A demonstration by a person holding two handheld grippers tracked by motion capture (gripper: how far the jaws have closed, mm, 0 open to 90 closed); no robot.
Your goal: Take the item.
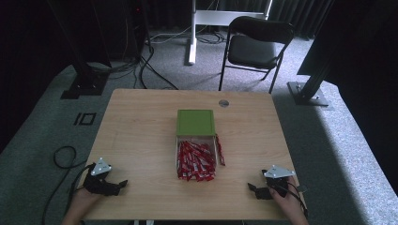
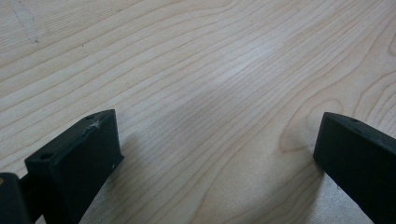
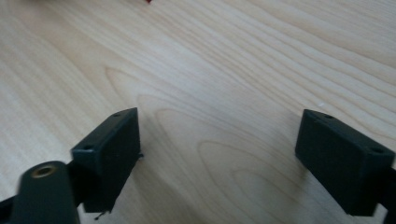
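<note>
Centrally on a light wooden table [image 1: 141,122], a small open box [image 1: 195,157] is seen from the high view, and every other position is given relative to it. Its tray is packed with many thin red sachets [image 1: 195,161], piled unevenly and reaching the near rim. Its flat green lid [image 1: 195,123] is laid just beyond the tray, touching its far edge. One loose red sachet [image 1: 219,150] is placed on the wood just beside the tray's right wall, lengthwise along it.

Well to the near left of the box, the left gripper [image 1: 117,185] is held low over the table by a hand [image 1: 87,194]; its jaws are spread wide with bare wood grain between them. Well to the near right of the box, the right gripper [image 1: 253,188] is held by the other hand [image 1: 286,197], its jaws likewise parted wide over bare wood, nothing gripped.
</note>
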